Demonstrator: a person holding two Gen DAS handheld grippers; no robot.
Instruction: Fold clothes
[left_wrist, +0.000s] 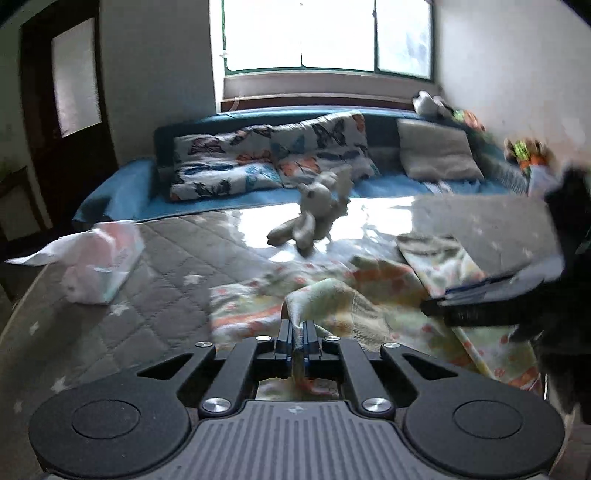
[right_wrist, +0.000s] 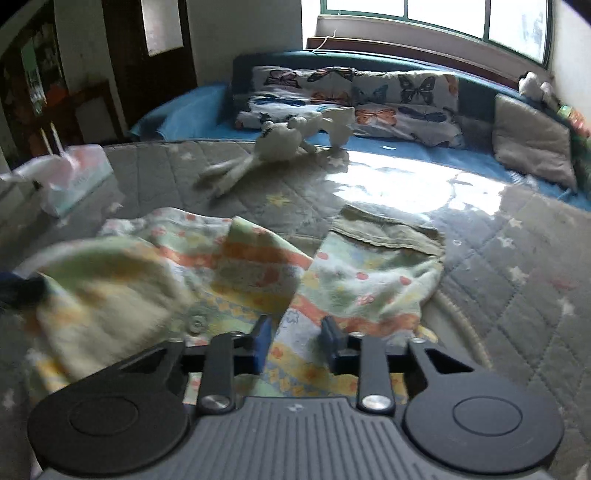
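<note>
the garment lies crumpled in the middle of the bed, a small soft piece printed with orange, yellow and green flowers on a pale ground. it looks like fleecy cotton, thick enough to hold rounded folds, with a plain olive band along one edge and a button near the front hem.

the left gripper is fully closed on a raised fold of the garment, the cloth pinched between its blue pads and hanging out below them. the right gripper is partly open, its jaws standing either side of a strip of the cloth; the pads do not appear to press on it yet, so i judge it holds nothing.

risks from here: the left pinch takes a bunched fold, not a clean edge or corner, so lifting may drag several layers and leave the fold lopsided. if the right gripper closes where it is, it may catch only the top layer, or the quilt beneath, and the cloth would twist between the two hands. the picture is smeared with motion, and a fast pull could slip the thick pile out of the pads.

the quilt is grey, diamond-stitched with pale stars, and looks glossy where the window light falls. a limp stuffed rabbit lies beyond the garment and a tissue box sits off to the left, both well apart from it.
</note>
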